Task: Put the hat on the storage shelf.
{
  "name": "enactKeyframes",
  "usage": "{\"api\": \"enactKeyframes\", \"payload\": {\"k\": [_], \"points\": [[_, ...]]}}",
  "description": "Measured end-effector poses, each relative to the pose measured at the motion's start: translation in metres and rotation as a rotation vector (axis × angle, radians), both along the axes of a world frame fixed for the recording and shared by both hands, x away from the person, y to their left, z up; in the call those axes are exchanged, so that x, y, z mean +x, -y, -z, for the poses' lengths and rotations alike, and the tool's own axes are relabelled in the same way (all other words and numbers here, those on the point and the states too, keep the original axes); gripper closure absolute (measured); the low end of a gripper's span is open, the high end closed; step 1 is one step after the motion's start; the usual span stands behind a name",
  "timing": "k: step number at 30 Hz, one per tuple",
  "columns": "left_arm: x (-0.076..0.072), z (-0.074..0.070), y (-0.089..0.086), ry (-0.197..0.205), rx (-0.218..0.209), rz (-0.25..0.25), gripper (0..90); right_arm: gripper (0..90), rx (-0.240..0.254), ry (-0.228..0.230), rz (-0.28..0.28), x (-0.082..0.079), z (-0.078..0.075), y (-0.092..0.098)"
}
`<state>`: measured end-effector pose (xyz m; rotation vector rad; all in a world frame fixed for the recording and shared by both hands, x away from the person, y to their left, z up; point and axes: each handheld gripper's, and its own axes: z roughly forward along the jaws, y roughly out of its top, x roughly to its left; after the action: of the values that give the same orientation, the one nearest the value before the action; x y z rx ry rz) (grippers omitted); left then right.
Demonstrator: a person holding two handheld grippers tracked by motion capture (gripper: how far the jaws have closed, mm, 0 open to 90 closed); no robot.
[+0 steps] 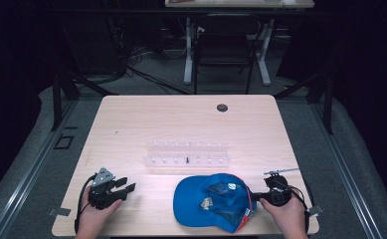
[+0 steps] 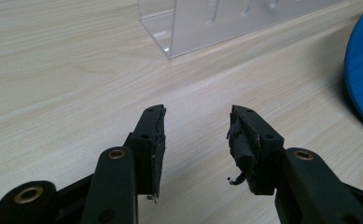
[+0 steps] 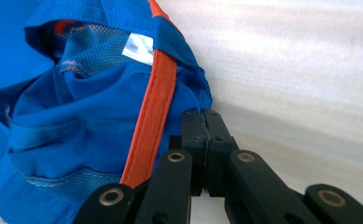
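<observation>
The right claw (image 3: 202, 116) is clenched, its jaws pressed together right at the edge of the blue cap (image 1: 211, 201); whether any cloth is pinched between them cannot be told. The cap lies upside down at the near right of the bench (image 1: 131, 124), its hollow facing up, with a white label (image 3: 139, 48) and a small pale thing (image 1: 207, 202) inside. The left claw (image 2: 197, 130) is released, resting at the near left over bare wood. Farther back stands a clear plastic rack (image 1: 187, 154), a small dark piece (image 1: 187, 160) in one of its slots.
</observation>
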<state>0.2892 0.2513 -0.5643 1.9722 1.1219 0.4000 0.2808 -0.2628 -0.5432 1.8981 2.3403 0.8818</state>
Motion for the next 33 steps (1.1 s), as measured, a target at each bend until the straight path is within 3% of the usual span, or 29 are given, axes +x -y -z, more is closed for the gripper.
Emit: {"api": "enactKeyframes", "payload": {"k": [15, 24, 33], "points": [[-0.001, 0.001, 0.000, -0.003, 0.005, 0.000, 56.0, 89.8, -0.115, -0.057, -0.067, 0.026, -0.045, 0.005], [-0.002, 0.001, 0.002, 0.005, 0.006, 0.005, 56.2, 89.8, -0.124, -0.034, -0.092, 0.030, -0.073, -0.001], [-0.002, 0.001, 0.002, 0.001, 0.010, 0.006, 56.2, 89.8, -0.167, -0.055, -0.109, 0.034, -0.084, -0.007]]}}
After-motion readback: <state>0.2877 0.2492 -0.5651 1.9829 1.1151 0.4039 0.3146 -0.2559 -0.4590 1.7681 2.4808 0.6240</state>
